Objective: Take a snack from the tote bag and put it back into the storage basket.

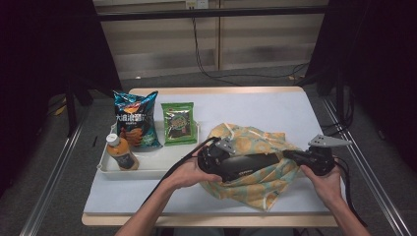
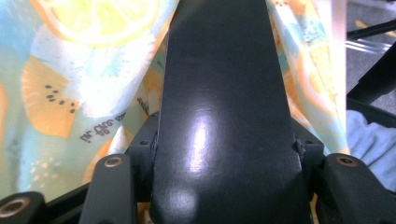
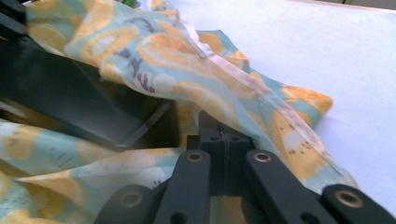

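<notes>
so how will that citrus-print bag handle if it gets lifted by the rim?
Probably floppy: the citrus-print bag lies crumpled in soft folds on the table. Likely light, thin fabric. The mouth would likely sag shut unless both claws keep it spread.

Beyond both grippers, the far half of the white table cover (image 1: pixel 255 105) lies bare, giving open passage. Left of the left gripper (image 1: pixel 216 160), a white tray (image 1: pixel 105 164) blocks the way with a bottle (image 1: pixel 121 152), a blue chip bag (image 1: pixel 134 119) and a green packet (image 1: pixel 179 123). Between the grippers the fruit-print bag (image 1: pixel 255 169) fills the space.
</notes>
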`<state>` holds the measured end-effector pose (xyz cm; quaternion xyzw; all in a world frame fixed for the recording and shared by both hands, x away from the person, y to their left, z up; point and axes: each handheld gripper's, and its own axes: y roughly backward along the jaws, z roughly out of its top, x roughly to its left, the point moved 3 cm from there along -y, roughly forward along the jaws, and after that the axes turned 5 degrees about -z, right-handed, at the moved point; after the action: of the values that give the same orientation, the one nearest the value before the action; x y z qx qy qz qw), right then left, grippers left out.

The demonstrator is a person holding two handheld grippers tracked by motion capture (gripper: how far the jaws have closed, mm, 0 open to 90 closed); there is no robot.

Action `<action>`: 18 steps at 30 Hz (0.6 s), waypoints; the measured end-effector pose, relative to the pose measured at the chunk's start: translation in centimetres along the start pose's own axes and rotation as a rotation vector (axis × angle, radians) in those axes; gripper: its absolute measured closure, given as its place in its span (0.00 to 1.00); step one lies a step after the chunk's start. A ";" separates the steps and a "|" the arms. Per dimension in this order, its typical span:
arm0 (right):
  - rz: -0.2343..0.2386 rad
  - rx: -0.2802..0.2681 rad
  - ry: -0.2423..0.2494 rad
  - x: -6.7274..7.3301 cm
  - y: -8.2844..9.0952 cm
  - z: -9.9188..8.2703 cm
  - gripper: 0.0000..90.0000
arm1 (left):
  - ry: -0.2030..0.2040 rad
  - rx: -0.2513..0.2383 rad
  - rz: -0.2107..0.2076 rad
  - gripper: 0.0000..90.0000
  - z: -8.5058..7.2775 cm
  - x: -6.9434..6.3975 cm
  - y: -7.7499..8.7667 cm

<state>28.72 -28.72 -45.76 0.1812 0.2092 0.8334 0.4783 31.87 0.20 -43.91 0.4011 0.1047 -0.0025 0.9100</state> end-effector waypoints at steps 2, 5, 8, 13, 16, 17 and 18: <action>-0.002 0.007 -0.002 -0.3 0.1 -0.1 1.00 | -0.001 -0.023 -0.002 0.49 0.1 0.0 0.4; -0.016 0.021 -0.011 -0.8 0.0 -0.4 1.00 | 0.005 -0.046 -0.007 0.49 0.3 0.1 0.8; -0.020 0.033 -0.013 -0.6 0.1 -0.5 1.00 | -0.019 -0.082 -0.019 0.49 0.6 -0.1 1.1; -0.018 0.055 -0.015 -0.7 -0.3 -0.7 1.00 | -0.049 -0.103 -0.029 0.49 1.2 -0.8 1.2; -0.028 0.086 -0.006 -0.7 -0.7 -1.2 1.00 | -0.036 -0.155 -0.063 0.49 1.7 -1.0 1.7; -0.024 0.089 -0.005 -0.7 -0.8 -1.2 1.00 | -0.050 -0.150 -0.047 0.49 1.9 -0.9 1.9; -0.025 0.089 -0.003 -0.7 -0.8 -1.2 1.00 | -0.038 -0.156 -0.039 0.49 2.1 -0.9 1.9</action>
<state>29.05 -29.23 -47.28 0.2009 0.2478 0.8169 0.4805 31.54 -0.11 -40.94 0.3266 0.0950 -0.0197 0.9402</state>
